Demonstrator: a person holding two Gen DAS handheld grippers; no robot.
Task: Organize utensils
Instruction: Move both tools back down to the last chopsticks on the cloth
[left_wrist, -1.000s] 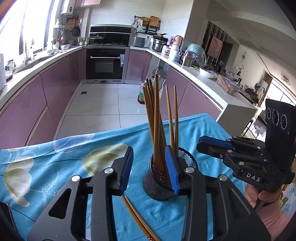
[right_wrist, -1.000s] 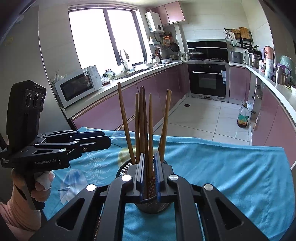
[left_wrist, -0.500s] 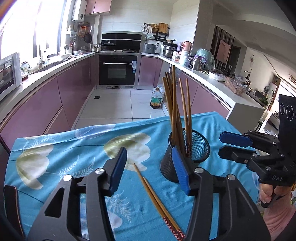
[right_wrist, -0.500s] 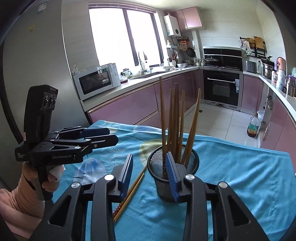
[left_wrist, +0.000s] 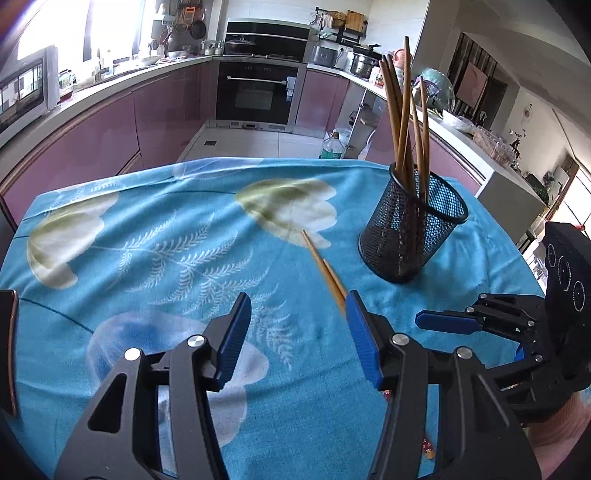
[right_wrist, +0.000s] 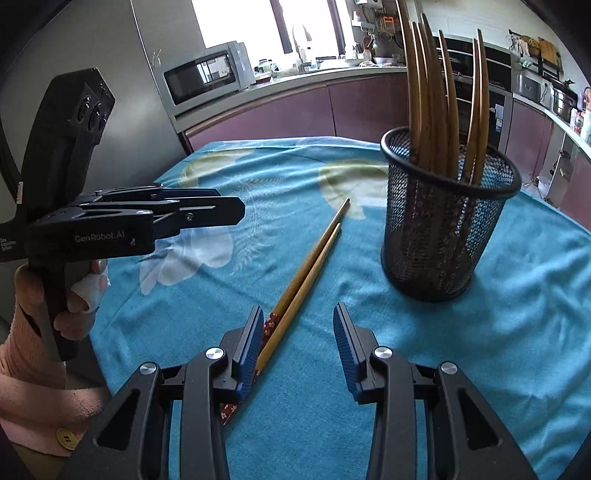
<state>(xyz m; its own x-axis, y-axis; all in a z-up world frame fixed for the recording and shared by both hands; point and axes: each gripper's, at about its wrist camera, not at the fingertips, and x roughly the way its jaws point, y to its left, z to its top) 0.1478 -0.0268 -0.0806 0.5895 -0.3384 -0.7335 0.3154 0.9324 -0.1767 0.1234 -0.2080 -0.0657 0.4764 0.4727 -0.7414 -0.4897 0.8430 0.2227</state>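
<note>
Right wrist view showed, leftmost, the left tool (right_wrist: 236, 210), held level above the cloth-covered counter (right_wrist: 517, 332); side-on its fingers overlapped, but the left wrist view showed its blue pads spread wide with nothing between them. Right of it lay the loose pair (right_wrist: 310, 266) of chopsticks, flat on the cloth and touching along their length, thin tips pointing up toward the holder (right_wrist: 447, 229), patterned butt ends running under the right tool's left finger. The right tool (right_wrist: 297, 343) hung released over those butt ends, gripping nothing. Farthest right stood the holder, a black mesh cup, upright, with several chopsticks (right_wrist: 432, 96) leaning inside.

The pair looked light, stiff and smooth, probably lacquered wood, so likely to roll or slide apart under a loose pinch. Lying flat, they offered little height to catch. A good hold seemed to be across both sticks just holder-side of the patterned ends, pads square to the shafts, so the tips would swing down into the cup. The holder looked light too; a knock from a long stick might tip it.
</note>
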